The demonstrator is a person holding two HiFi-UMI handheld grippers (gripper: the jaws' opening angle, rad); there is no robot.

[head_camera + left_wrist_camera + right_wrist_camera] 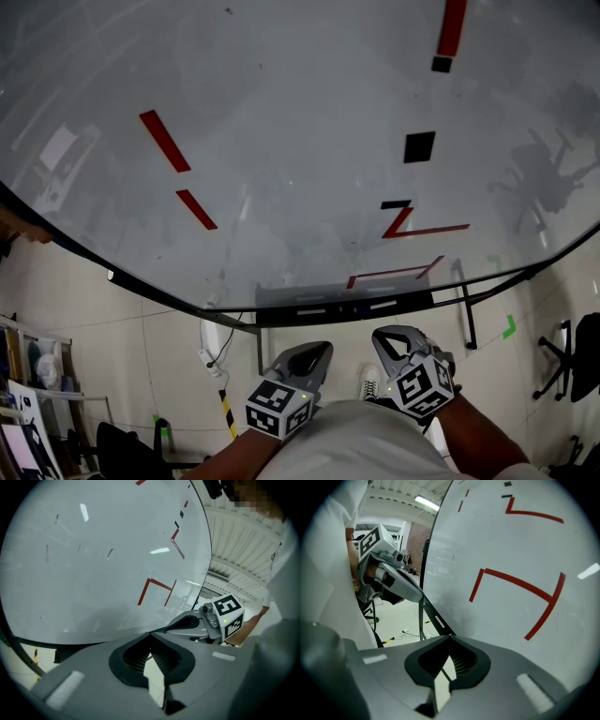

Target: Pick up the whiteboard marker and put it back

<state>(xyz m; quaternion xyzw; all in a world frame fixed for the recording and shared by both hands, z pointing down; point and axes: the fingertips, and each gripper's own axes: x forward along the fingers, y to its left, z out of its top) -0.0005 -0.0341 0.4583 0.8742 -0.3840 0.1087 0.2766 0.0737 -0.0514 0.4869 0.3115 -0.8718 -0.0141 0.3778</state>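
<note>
Left tongs [322, 351], right tongs [381, 337] closed, empty; tray [417, 300] holds perhaps 2 markers [309, 311].

Whiteboard [281, 122] pale grey, with red strokes [164, 141] and black squares [419, 147]; left gripper [322, 349] and right gripper [382, 335] grey, their marker cubes [278, 408] black-and-white; floor [141, 356] cream.

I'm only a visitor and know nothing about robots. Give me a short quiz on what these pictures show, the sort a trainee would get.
1. True or false: the left tongs are gripping a marker.
2. The long strips and lines on the whiteboard are mostly: A) green, B) red, C) blue.
3. Fill in: the jaws of the right tongs stand ___ (apart / together).

Key: 1 false, they hold nothing; 2 B; 3 together.
</note>
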